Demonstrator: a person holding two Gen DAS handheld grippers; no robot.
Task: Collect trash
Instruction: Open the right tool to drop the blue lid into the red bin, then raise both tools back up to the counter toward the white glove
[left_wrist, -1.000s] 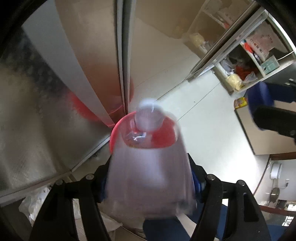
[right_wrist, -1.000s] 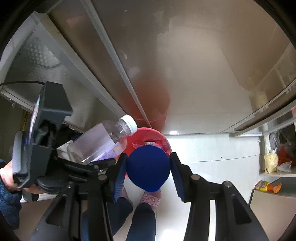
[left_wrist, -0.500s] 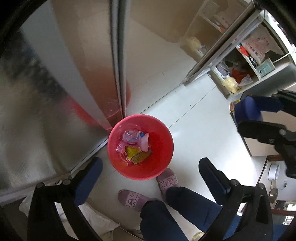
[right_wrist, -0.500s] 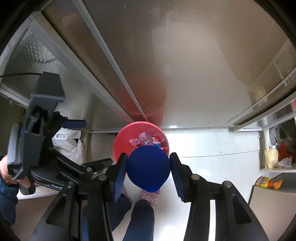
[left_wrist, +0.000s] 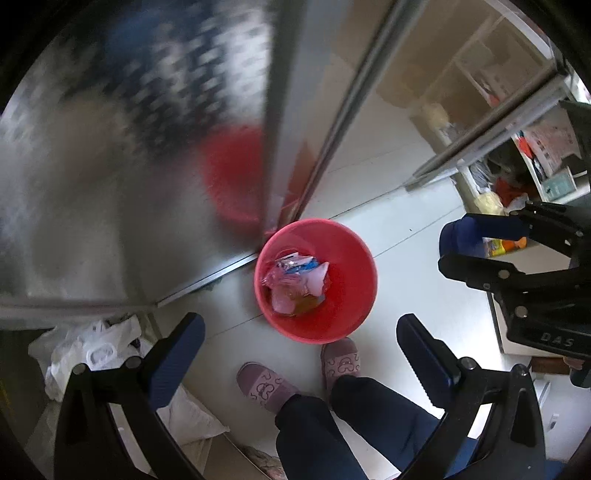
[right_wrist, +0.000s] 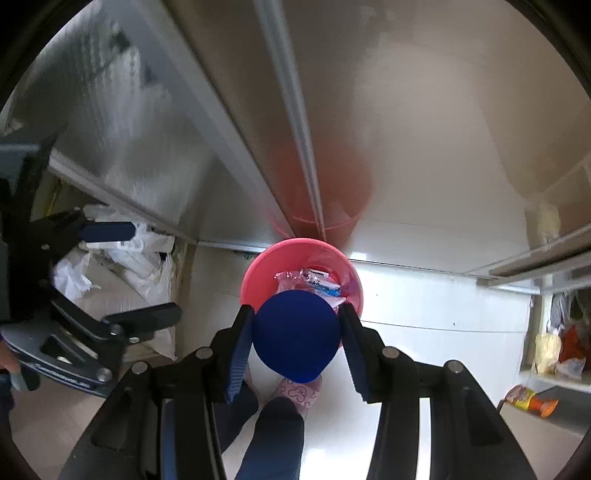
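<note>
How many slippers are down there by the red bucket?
2. One slipper sits left, near the left leg; the other slipper sits right, its toe at the red bucket.

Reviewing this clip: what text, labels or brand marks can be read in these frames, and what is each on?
"DAS": on the black body of the right claw, left wrist view.
Lettering on the left claw body: blurred, unreadable.
Print on the wrappers in the red bin: too small.
Print on the shelf packages: blurred.
</note>
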